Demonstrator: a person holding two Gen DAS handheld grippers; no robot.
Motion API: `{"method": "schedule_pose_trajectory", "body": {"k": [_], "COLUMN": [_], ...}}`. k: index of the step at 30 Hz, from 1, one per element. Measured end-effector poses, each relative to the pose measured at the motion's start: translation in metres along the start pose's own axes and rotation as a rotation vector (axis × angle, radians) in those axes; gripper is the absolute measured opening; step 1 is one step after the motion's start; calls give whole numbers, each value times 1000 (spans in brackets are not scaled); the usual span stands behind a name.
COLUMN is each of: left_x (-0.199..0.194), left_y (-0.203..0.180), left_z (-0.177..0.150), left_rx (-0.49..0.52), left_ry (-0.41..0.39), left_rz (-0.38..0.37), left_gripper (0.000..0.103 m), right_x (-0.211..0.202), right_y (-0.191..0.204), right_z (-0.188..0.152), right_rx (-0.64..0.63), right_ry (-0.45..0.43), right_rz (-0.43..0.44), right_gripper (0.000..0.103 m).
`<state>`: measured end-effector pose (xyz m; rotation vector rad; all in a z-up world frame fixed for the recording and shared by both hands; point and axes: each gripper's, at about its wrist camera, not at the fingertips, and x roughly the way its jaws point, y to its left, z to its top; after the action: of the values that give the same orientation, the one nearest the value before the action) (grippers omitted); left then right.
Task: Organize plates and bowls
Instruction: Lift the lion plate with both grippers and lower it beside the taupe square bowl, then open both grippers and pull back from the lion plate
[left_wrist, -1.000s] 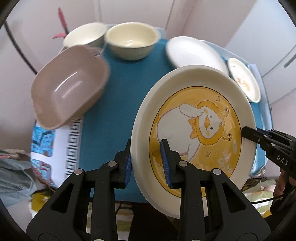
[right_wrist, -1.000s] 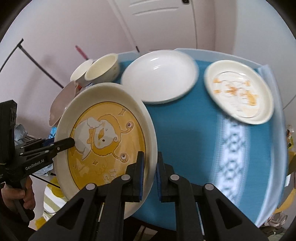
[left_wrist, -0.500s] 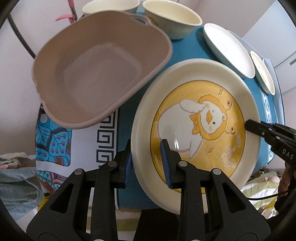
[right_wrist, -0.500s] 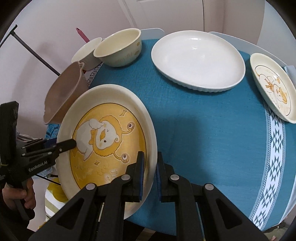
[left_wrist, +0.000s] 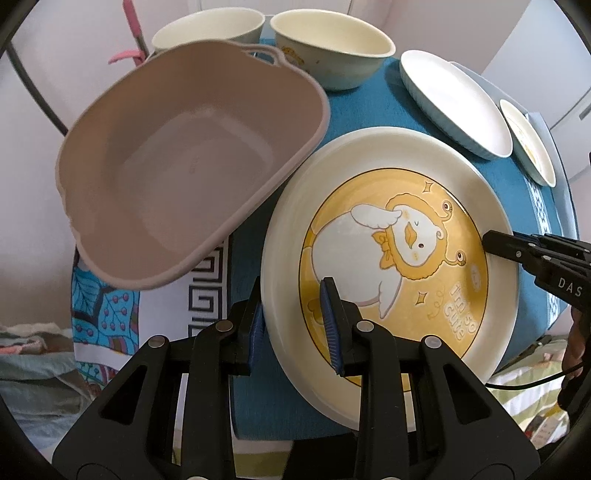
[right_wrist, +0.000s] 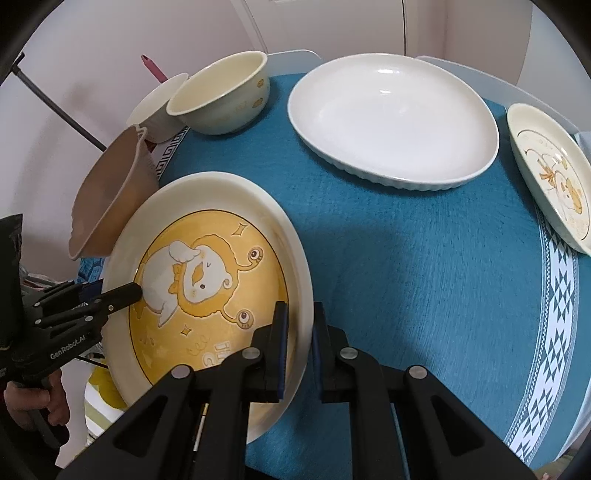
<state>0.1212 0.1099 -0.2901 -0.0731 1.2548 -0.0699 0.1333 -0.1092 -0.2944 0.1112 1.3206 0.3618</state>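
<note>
So both grippers are on the same duck plate (left_wrist: 388, 258). The left gripper (left_wrist: 295, 325) comes in low from the near edge, jaws pinching the plate's rim, one finger under and one on the yellow face. The right gripper (right_wrist: 297, 339) has its jaws clamped on the opposite rim the same way. The plate is tilted, held up over the near edge of the worktop (right_wrist: 424, 258) with its teal cloth.

Right beside the plate, on its left, a brownish plastic basin (left_wrist: 177, 177) sits tipped up; from the right wrist view the plate's rim looks like it overlaps the basin, though I can't tell if they actually touch. Beyond the basin are two cream bowls (left_wrist: 332, 44) side by side. Further past the plate sits a white oval dish (right_wrist: 391, 118), and beyond that a small patterned plate (right_wrist: 550, 170) near the far edge.
</note>
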Motion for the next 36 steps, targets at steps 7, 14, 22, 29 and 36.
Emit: {"method": "schedule_pose_trajectory", "body": {"k": [7,14,22,29,36], "left_x": [-3,-6,-4,-14,-78], "left_y": [0,-3,-17,-15,-25], "left_z": [-4,-7,-7,-11,-8], "left_rx": [-15,-3,12,2,10], "left_ry": [-26,-24,-20,-46,-143], "left_rz": [18,38,54,49,26], "left_gripper": [26,26,60,89,90], "right_x": [-1,0,-3,-14,-75], "right_y": [-6,-6,-14,-11,-8], "right_z": [-3,-3,-5,-8,-5], "right_rx": [9,22,47,41,24], "right_ry": [0,-1,-20,-41,-122], "right_rz": [34,35,46,42,34], "right_gripper": [11,11,69,73,73]}}
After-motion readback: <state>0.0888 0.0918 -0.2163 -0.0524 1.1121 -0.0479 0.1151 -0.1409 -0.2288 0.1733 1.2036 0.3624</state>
